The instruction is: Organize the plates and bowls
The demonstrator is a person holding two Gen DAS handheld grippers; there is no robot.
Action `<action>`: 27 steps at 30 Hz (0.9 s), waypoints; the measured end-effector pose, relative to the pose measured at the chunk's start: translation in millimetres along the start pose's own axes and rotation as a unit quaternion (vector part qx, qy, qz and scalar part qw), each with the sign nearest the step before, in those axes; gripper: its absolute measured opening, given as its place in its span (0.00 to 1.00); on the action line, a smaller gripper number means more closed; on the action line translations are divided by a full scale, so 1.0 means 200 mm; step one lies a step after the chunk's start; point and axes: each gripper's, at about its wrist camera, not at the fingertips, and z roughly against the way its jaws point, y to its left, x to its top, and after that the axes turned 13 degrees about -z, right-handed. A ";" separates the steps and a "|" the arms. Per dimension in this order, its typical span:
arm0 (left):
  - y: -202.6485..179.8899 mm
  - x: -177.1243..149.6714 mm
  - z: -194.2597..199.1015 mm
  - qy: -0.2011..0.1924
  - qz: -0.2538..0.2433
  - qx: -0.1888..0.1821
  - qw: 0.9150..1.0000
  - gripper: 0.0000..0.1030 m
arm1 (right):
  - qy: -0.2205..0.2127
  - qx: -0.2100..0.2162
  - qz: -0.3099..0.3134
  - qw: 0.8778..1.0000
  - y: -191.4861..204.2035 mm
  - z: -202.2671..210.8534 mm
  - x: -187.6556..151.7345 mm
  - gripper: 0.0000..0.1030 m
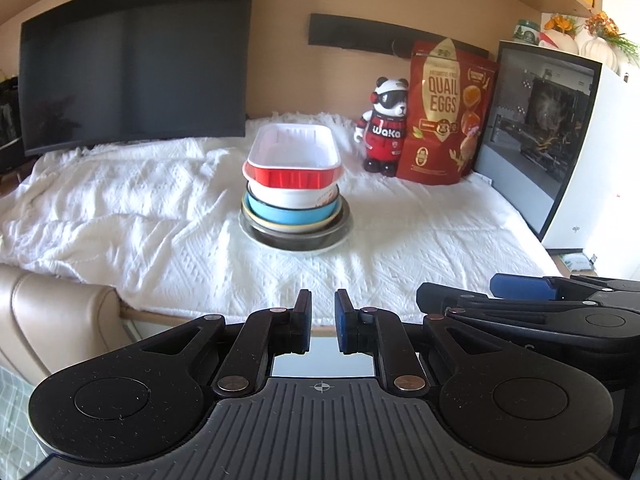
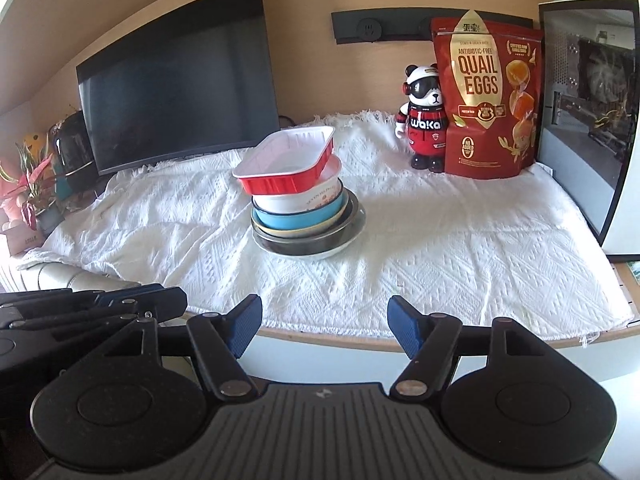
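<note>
Viewing from left wrist:
Left gripper (image 1: 322, 322): clenched, pads nearly together, nothing between them; it sits at the near table edge.
Dish stack (image 1: 294, 200): ahead of the left gripper and well apart from it, on the white cloth (image 1: 160, 220).
Stack order: red-and-white rectangular tray (image 1: 294, 160) on top, white bowl (image 1: 294, 196) under it, blue bowl (image 1: 288, 212) below, metal pans at the bottom.
Right gripper (image 1: 520, 292): just beside the left gripper, to its right.
Background: dark monitor (image 1: 136, 60) ahead left; panda figurine (image 1: 384, 128) and quail eggs bag (image 1: 448, 116) ahead right.

Viewing from right wrist:
Right gripper (image 2: 323, 326): released, jaws standing apart and empty, over the table edge.
Dish stack (image 2: 306, 204): ahead, slightly left, well apart from the fingertips; its top tray (image 2: 286, 164) sits tilted.
Left gripper (image 2: 120, 300): close on the left.
Glass-sided computer case (image 2: 592, 120): ahead right.
</note>
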 end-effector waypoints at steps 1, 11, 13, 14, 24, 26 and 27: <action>0.00 0.00 0.00 -0.001 0.000 0.000 1.000 0.14 | 0.000 0.000 0.000 1.000 0.00 0.00 0.00 0.68; 0.00 -0.01 0.01 -0.004 0.004 0.001 1.000 0.14 | -0.001 0.000 0.004 1.000 0.01 0.02 0.00 0.68; 0.00 -0.01 0.01 -0.004 0.005 0.001 1.000 0.14 | -0.001 0.001 0.004 1.000 0.01 0.02 0.00 0.68; 0.00 -0.01 0.01 -0.004 0.004 0.001 1.000 0.14 | -0.001 0.001 0.004 1.000 0.00 0.02 0.00 0.68; -0.01 0.01 0.00 -0.003 -0.002 -0.004 1.000 0.14 | -0.002 -0.003 -0.003 1.000 0.00 0.02 0.00 0.68; -0.01 0.01 -0.01 -0.002 -0.003 -0.005 1.000 0.14 | -0.003 -0.005 -0.005 1.000 0.00 0.02 0.00 0.68; -0.01 0.01 -0.01 -0.002 -0.004 -0.006 1.000 0.14 | -0.003 -0.006 -0.007 1.000 -0.01 0.02 0.00 0.68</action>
